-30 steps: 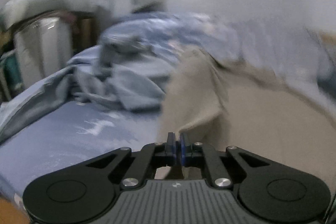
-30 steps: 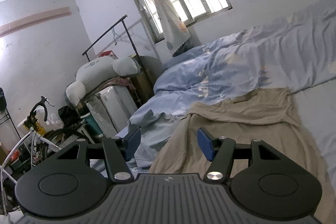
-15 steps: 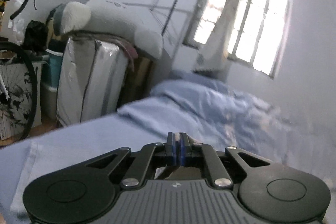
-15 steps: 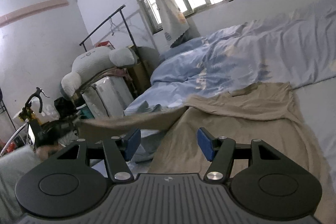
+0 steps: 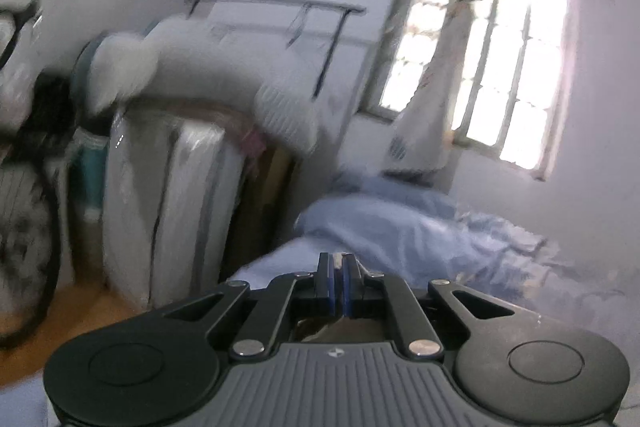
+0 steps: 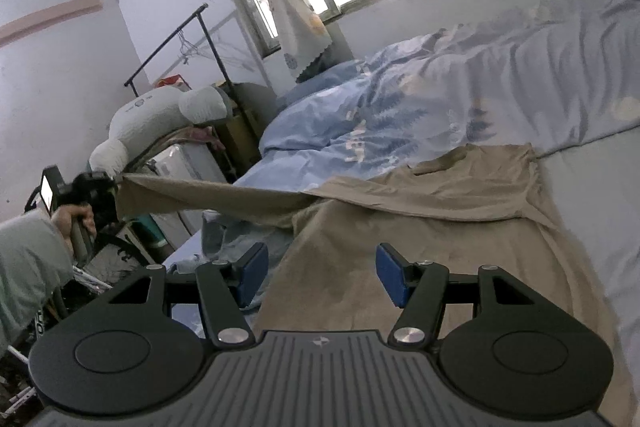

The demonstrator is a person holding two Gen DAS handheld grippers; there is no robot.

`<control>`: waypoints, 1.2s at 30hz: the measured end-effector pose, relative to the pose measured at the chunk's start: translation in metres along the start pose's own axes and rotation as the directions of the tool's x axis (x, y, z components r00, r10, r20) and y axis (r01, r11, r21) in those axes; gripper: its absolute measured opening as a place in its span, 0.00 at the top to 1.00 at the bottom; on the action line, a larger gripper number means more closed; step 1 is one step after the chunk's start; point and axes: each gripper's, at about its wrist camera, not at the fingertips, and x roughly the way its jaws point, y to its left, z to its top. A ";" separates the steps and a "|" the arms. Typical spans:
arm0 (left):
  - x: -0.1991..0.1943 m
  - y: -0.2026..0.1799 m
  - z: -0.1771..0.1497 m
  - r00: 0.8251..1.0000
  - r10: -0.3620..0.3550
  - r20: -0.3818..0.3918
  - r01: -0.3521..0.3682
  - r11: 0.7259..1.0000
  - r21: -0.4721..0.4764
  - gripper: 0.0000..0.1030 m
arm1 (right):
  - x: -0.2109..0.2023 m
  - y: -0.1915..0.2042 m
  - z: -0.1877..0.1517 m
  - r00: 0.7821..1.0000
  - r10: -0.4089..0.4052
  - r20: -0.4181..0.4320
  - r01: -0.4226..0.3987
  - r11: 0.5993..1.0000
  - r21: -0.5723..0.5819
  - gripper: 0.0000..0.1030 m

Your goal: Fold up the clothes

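Right wrist view: the tan garment [image 6: 420, 227] lies spread on the bed [image 6: 592, 187], its long axis running from the near edge away toward the crumpled blue duvet [image 6: 380, 115]; one sleeve or corner is drawn out taut to the left, off the bed's side, to the left hand-held gripper [image 6: 110, 183], whose jaws are pressed together, pinching that end of the cloth; a hand [image 6: 74, 217] in a pale green sleeve [image 6: 28, 259] holds that tool; the fabric is plain, matte, softly wrinkled, with a fold ridge across its far part; bare sheet lies open to the right of the garment, while the duvet crowds its far edge; the right hand-held gripper [image 6: 318, 271] hovers above the near part of the garment, its blue pads spread apart with nothing between them; left wrist view, blurred: the closed pads face a window [image 5: 492, 67] and a white bolster [image 5: 200, 67] on stacked storage.
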 end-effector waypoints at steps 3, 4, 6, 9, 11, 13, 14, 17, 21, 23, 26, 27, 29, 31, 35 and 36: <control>0.000 -0.007 0.001 0.991 -0.055 0.124 0.037 0.989 0.144 0.97 | 0.005 -0.001 0.001 1.000 -0.007 -0.015 0.007 1.000 -0.002 0.40; 0.004 -0.001 -0.009 0.993 -0.044 0.105 0.029 0.990 0.140 0.96 | 0.006 -0.001 0.001 1.000 -0.009 -0.018 0.009 1.000 -0.006 0.40; 0.012 0.012 -0.033 0.999 0.010 0.050 -0.016 0.991 0.129 0.97 | 0.008 -0.001 0.000 1.000 -0.012 -0.025 0.012 1.000 -0.012 0.40; 0.023 0.045 -0.086 0.991 0.101 -0.084 -0.093 0.992 0.087 0.97 | 0.012 0.001 -0.001 0.999 -0.027 -0.043 0.026 0.999 -0.028 0.40; 0.023 0.067 -0.117 0.980 0.136 -0.143 -0.132 0.991 0.038 0.97 | 0.015 0.004 -0.001 0.998 -0.037 -0.057 0.034 0.998 -0.043 0.40; 0.018 0.086 -0.140 0.975 0.145 -0.171 -0.152 0.988 -0.032 0.97 | 0.017 0.008 -0.002 0.997 -0.041 -0.069 0.037 0.997 -0.062 0.40; 0.015 0.091 -0.145 0.976 0.134 -0.171 -0.144 0.988 -0.049 0.96 | 0.019 0.011 -0.003 0.996 -0.042 -0.078 0.036 0.997 -0.072 0.40; 0.008 0.104 -0.157 0.980 0.101 -0.168 -0.117 0.990 -0.085 0.96 | 0.026 0.020 -0.005 0.995 -0.036 -0.098 0.026 0.995 -0.094 0.40; 0.006 0.111 -0.150 0.988 0.075 -0.135 -0.083 0.995 -0.053 0.96 | 0.040 0.033 -0.013 0.991 -0.026 -0.130 0.011 0.994 -0.112 0.40; -0.002 0.105 -0.147 0.994 0.056 -0.099 -0.058 0.998 -0.021 0.95 | 0.047 0.040 -0.018 0.989 -0.018 -0.145 0.000 0.993 -0.120 0.40; -0.003 0.101 -0.157 0.991 0.033 -0.130 -0.032 0.999 0.005 0.93 | 0.055 0.050 -0.022 0.986 -0.004 -0.167 -0.019 0.990 -0.138 0.40; -0.004 0.102 -0.164 0.989 0.027 -0.148 -0.026 1.000 0.014 0.92 | 0.057 0.053 -0.023 0.985 -0.004 -0.171 -0.021 0.989 -0.146 0.40; -0.006 0.104 -0.179 0.982 0.017 -0.186 -0.011 0.999 0.032 0.89 | 0.061 0.059 -0.024 0.984 -0.009 -0.177 -0.021 0.986 -0.164 0.40; -0.008 0.106 -0.194 0.975 0.007 -0.223 0.003 0.999 0.049 0.86 | 0.065 0.065 -0.025 0.983 -0.011 -0.183 -0.021 0.985 -0.173 0.40; -0.014 0.114 -0.207 0.971 -0.008 -0.238 0.008 1.000 -0.002 0.86 | 0.072 0.075 -0.027 0.980 -0.019 -0.197 -0.020 0.981 -0.195 0.40; -0.015 0.116 -0.208 0.971 -0.009 -0.240 0.006 1.000 -0.014 0.86 | 0.074 0.078 -0.027 0.979 -0.018 -0.201 -0.023 0.980 -0.198 0.40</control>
